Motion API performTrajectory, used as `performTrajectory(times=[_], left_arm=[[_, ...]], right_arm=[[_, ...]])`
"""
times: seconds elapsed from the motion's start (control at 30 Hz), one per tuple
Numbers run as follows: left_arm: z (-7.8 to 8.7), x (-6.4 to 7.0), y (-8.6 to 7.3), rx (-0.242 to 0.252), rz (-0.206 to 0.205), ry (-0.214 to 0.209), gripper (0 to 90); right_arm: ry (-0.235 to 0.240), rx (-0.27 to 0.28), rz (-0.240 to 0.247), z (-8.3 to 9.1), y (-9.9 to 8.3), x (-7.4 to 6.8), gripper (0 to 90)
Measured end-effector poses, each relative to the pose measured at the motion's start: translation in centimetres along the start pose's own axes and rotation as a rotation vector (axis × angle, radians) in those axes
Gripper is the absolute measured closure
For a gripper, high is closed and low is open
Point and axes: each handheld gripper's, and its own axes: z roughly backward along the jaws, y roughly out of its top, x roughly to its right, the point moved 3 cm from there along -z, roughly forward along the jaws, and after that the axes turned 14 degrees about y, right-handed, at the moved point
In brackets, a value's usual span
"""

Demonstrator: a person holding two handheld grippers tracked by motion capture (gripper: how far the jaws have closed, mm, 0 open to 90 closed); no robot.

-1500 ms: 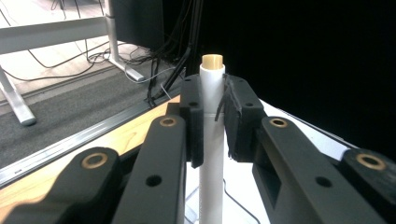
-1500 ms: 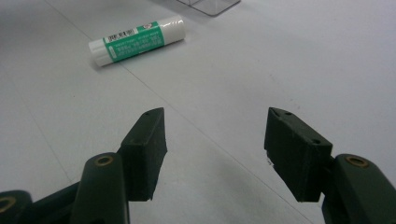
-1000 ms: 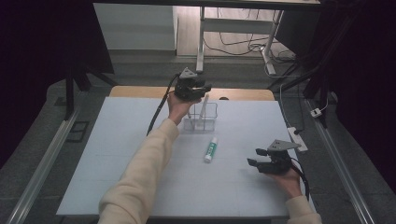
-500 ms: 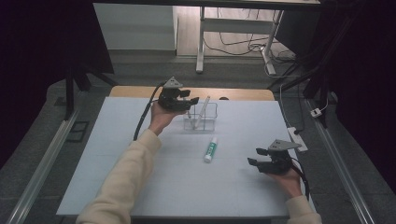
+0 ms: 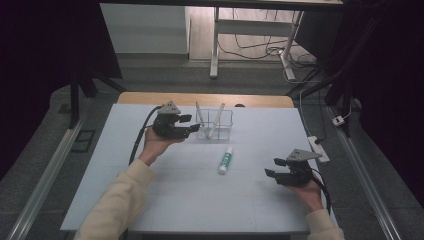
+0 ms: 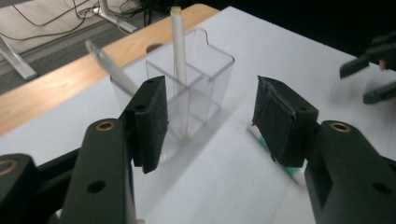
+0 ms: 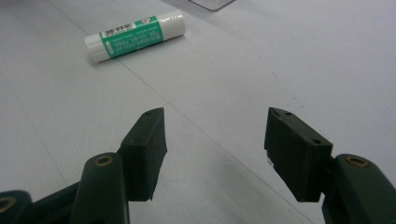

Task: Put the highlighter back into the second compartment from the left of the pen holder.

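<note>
A clear plastic organiser (image 5: 215, 125) with compartments stands near the table's far edge, and two white sticks (image 5: 199, 116) lean in it. My left gripper (image 5: 192, 126) is open just left of it, with nothing between its jaws. In the left gripper view the organiser (image 6: 198, 88) and one upright white stick (image 6: 179, 51) lie just beyond the open pads (image 6: 149, 121). A green-and-white glue stick (image 5: 226, 160) lies flat mid-table. My right gripper (image 5: 272, 167) hovers open to its right; the glue stick (image 7: 135, 37) lies ahead of it.
The white table top (image 5: 190, 200) has a wooden strip (image 5: 150, 98) along its far edge. A power strip (image 5: 320, 148) lies at the right edge. Desk legs and cables (image 5: 260, 45) stand on the floor beyond.
My left gripper has drawn back from above the organiser, moving left and nearer to me. The right gripper has stayed put.
</note>
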Motion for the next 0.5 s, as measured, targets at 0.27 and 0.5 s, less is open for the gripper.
performTrajectory(times=[0.27,0.5], left_arm=[[2.6,0.1,-2.8,-0.035,0.005,-0.003,43.8],[4.7,1.1,-5.5,-0.068,-0.004,-0.012,41.8]], right_arm=[[-0.004,0.003,0.001,0.1,0.1,0.0,38.0],[-0.002,0.006,-0.001,0.1,0.2,0.0,37.9]])
